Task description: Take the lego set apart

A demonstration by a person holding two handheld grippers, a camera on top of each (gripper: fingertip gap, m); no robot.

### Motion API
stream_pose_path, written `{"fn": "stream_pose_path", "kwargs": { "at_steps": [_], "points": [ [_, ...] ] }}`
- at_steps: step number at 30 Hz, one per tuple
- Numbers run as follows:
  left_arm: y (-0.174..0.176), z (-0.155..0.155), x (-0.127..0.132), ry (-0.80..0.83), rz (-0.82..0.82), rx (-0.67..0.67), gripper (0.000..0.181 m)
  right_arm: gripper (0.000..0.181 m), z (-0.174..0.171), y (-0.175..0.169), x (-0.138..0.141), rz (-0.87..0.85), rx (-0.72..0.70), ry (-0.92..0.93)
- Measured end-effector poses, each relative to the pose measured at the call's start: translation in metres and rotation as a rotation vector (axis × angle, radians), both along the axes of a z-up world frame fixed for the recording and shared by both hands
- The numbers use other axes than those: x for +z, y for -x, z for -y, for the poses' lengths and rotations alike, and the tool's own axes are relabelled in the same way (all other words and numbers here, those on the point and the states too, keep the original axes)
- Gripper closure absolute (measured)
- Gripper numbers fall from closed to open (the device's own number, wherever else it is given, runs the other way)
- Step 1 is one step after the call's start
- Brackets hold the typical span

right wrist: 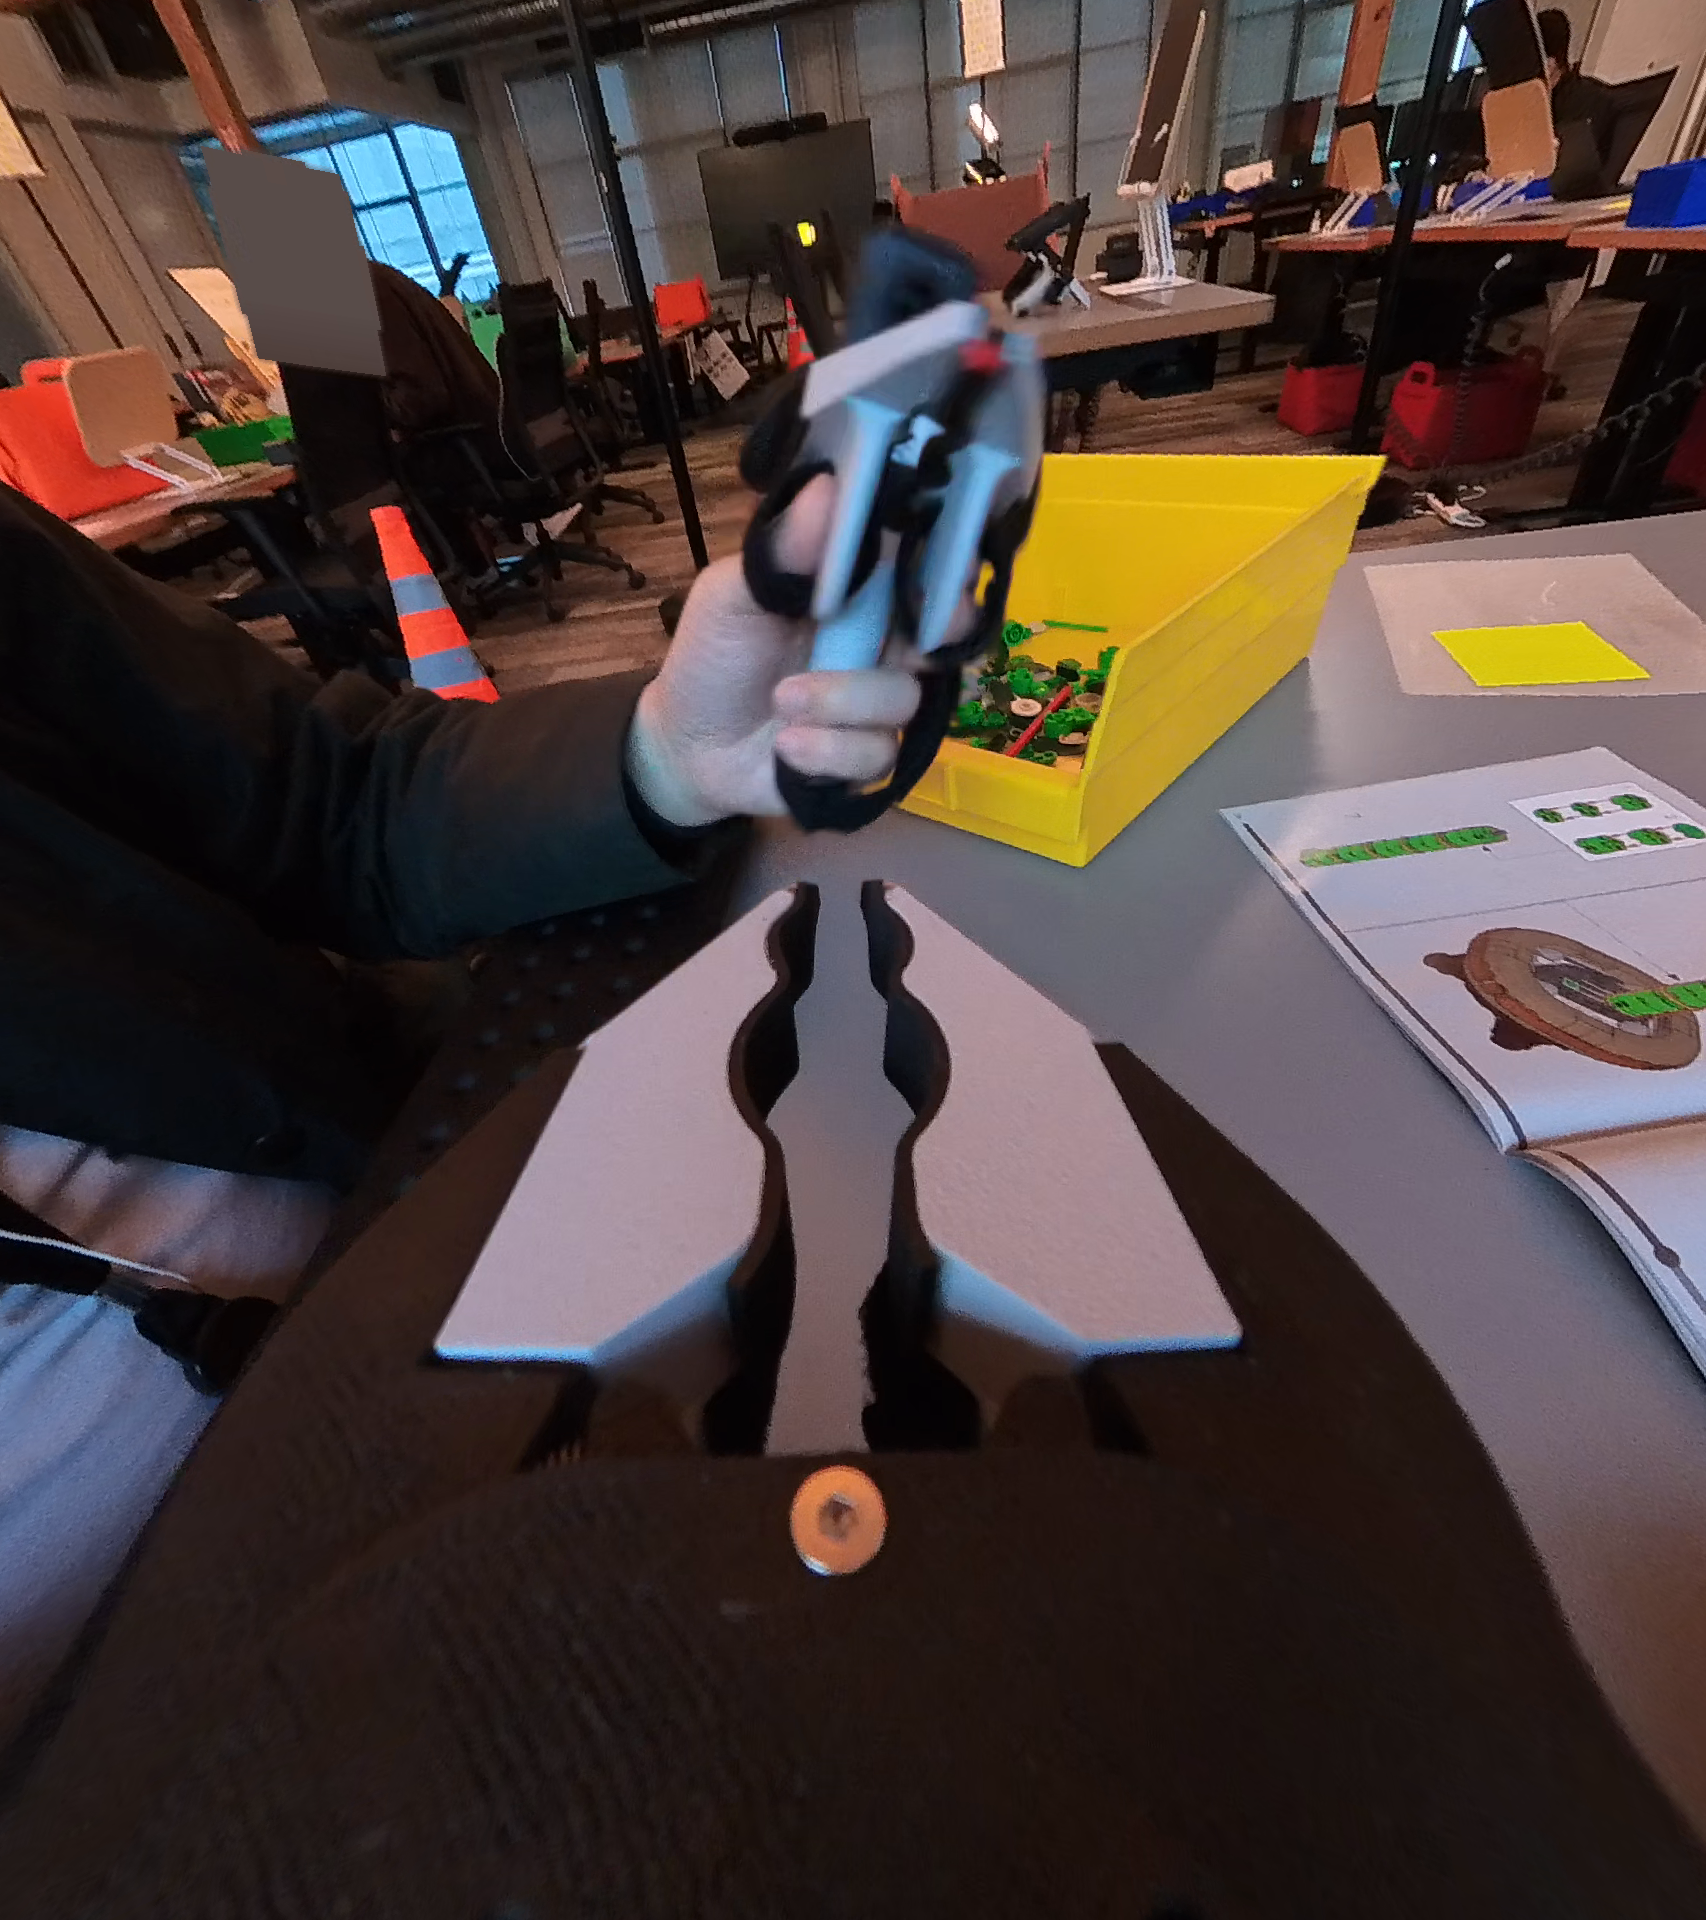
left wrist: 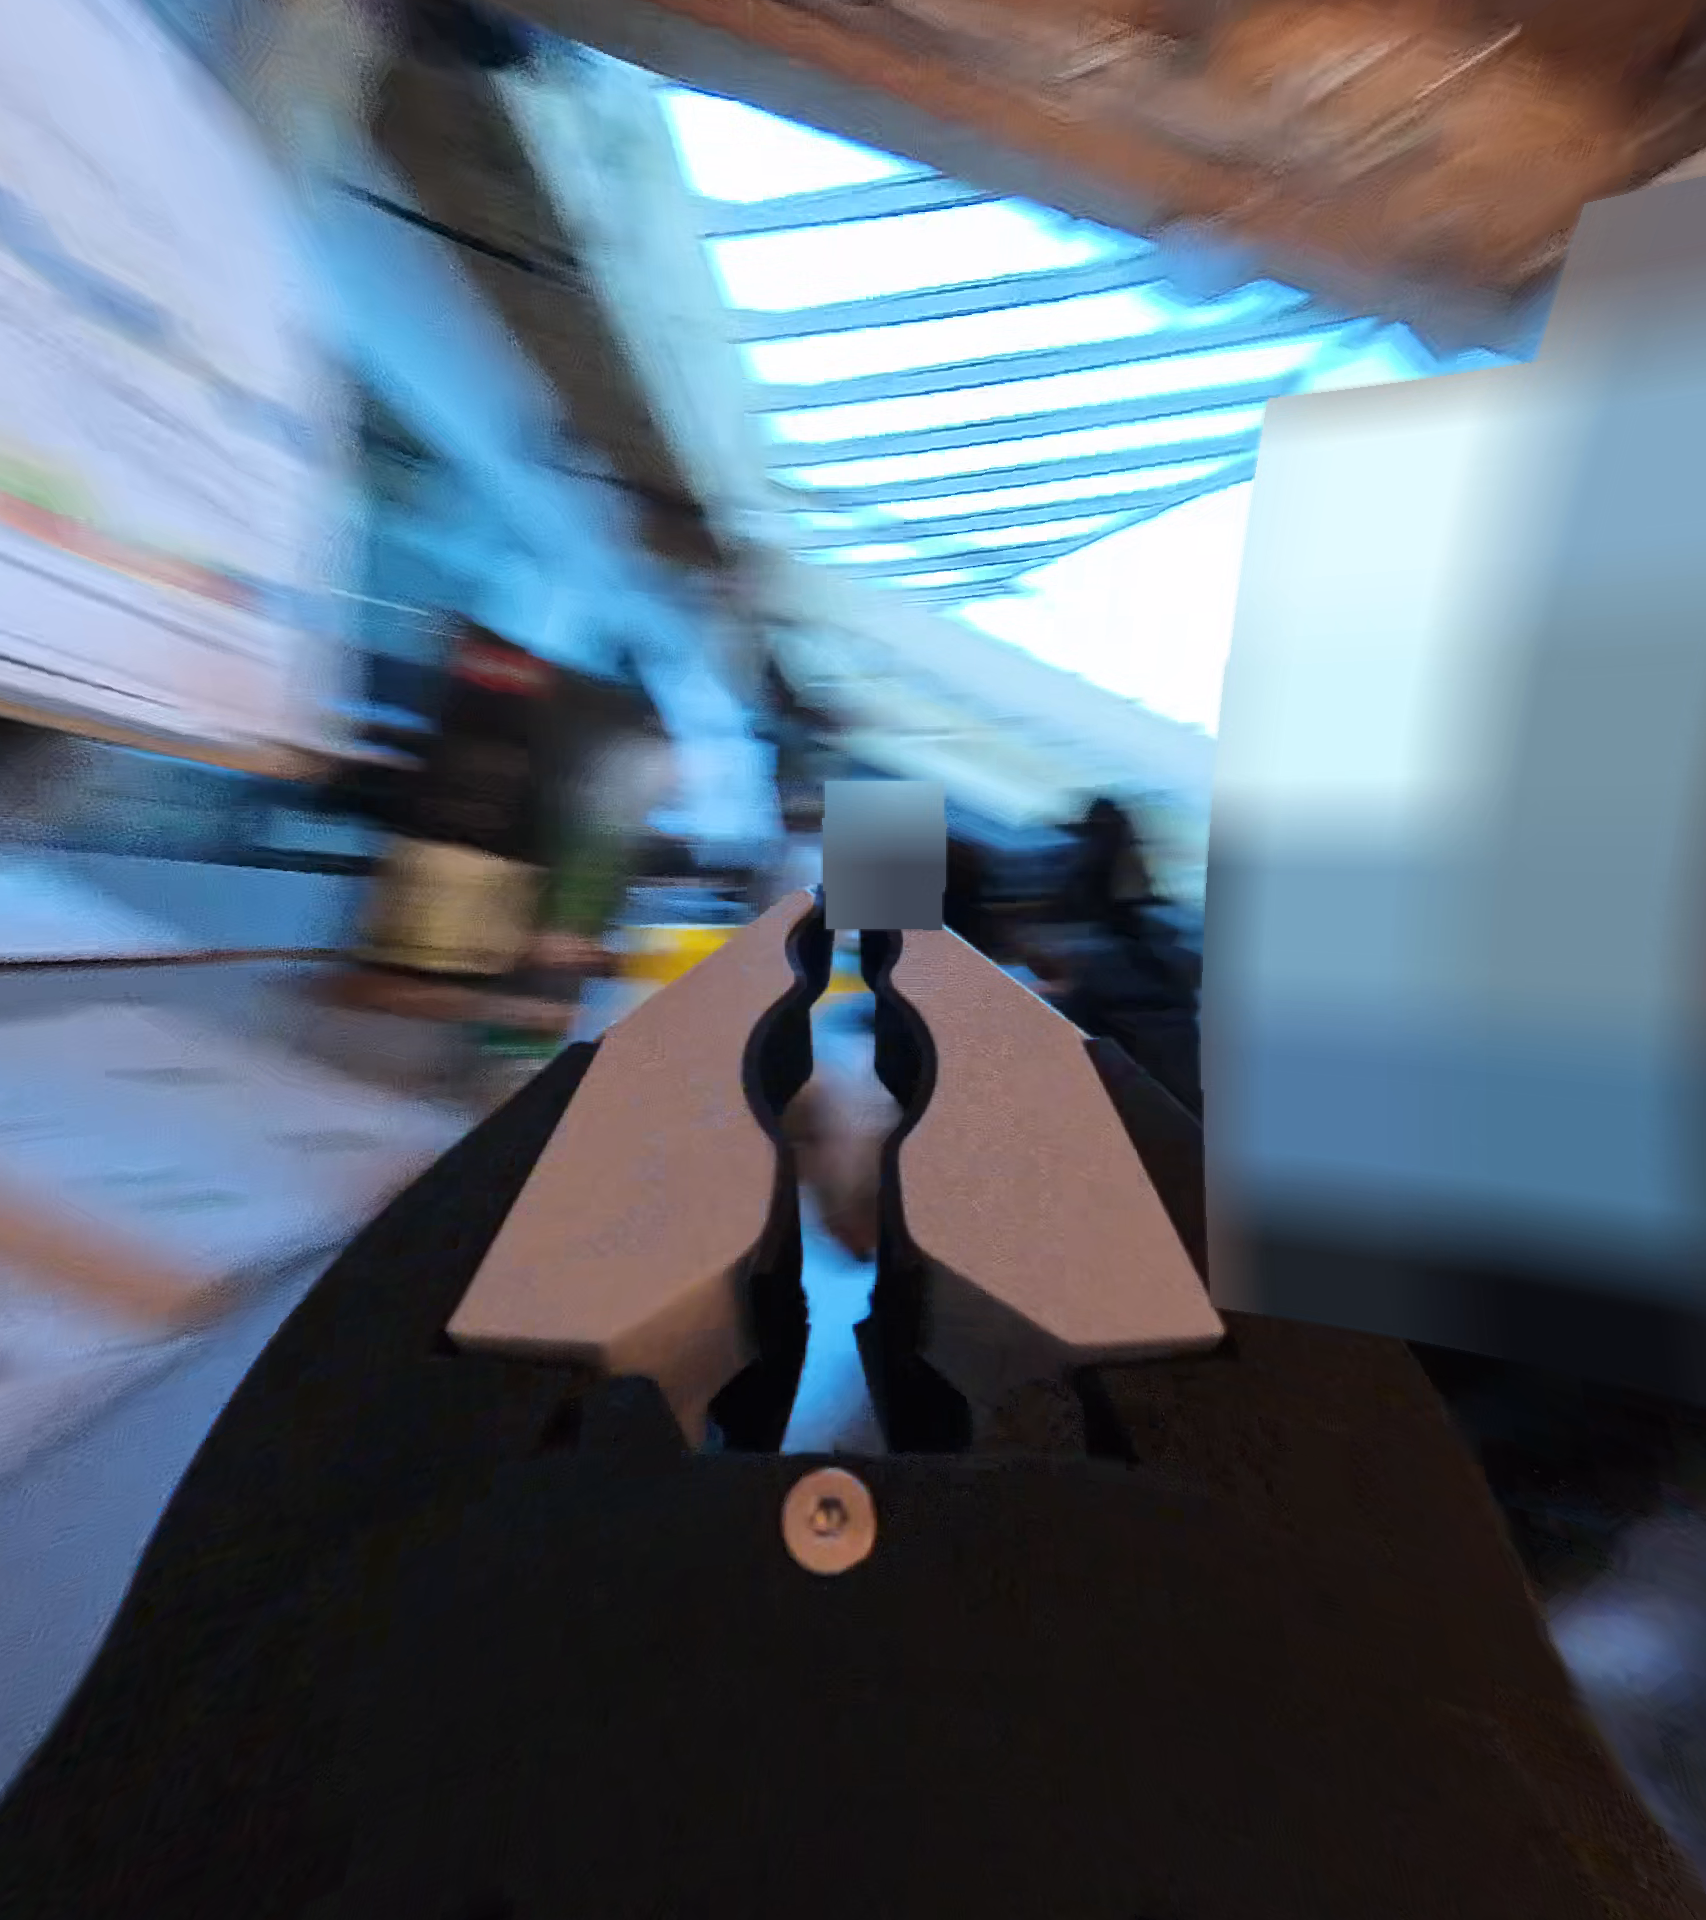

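Loose green and black lego pieces (right wrist: pixel 1031 707) with a red bar lie in a yellow bin (right wrist: pixel 1233 582) on the grey table (right wrist: pixel 1192 997). My right gripper (right wrist: pixel 838 894) is low over the table's near edge. Its jaws are almost together and hold nothing. My left gripper (right wrist: pixel 901 623) is held up in a hand (right wrist: pixel 724 707) in front of the bin, blurred. In the left wrist view, my left gripper (left wrist: pixel 846 935) points up and out into the room. Its jaws are close together and hold nothing. That view is badly smeared.
An open instruction booklet (right wrist: pixel 1555 935) lies on the table at the right. A yellow square sheet (right wrist: pixel 1540 652) lies on a pale mat behind it. A dark sleeve (right wrist: pixel 309 790) crosses from the left. An orange cone (right wrist: pixel 428 613), chairs and other desks stand beyond.
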State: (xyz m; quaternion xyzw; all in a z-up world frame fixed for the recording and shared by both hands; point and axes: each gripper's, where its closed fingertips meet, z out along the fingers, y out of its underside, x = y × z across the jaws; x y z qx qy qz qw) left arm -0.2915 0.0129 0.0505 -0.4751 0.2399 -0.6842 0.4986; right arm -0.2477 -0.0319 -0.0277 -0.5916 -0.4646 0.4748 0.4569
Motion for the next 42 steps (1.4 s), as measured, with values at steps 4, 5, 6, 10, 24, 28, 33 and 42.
{"fn": "stream_pose_path", "kwargs": {
  "at_steps": [4, 5, 6, 10, 24, 28, 33, 42],
  "points": [
    [0.107, -0.063, -0.003, -0.226, -0.417, 1.126, 0.18, 0.173, 0.0, 0.003, -0.007, 0.043, -0.002, -0.012],
    [0.135, -0.064, 0.002, -0.24, -0.463, 1.316, 0.18, 0.173, 0.0, 0.003, -0.009, 0.055, -0.001, -0.013],
    [0.155, -0.065, 0.002, -0.241, -0.512, 1.438, 0.18, 0.173, 0.001, 0.004, -0.012, 0.067, 0.0, -0.016],
    [0.19, -0.092, -0.038, -0.033, -0.758, 1.485, 0.179, 0.173, 0.002, 0.006, -0.018, 0.104, 0.006, -0.021],
    [0.207, -0.11, -0.07, 0.169, -0.808, 1.399, 0.144, 0.173, -0.012, -0.001, -0.034, 0.179, -0.057, 0.022],
    [0.182, -0.09, -0.02, -0.071, -0.563, 1.39, 0.141, 0.171, -0.031, -0.012, -0.056, 0.282, -0.147, 0.072],
    [0.115, -0.068, -0.003, -0.379, -0.564, 1.242, 0.14, 0.164, -0.033, -0.022, -0.102, 0.523, -0.154, 0.083],
    [0.038, -0.057, -0.041, -0.508, -0.771, 0.974, 0.138, 0.161, -0.028, -0.017, -0.129, 0.672, -0.129, 0.032]
  ]
}}
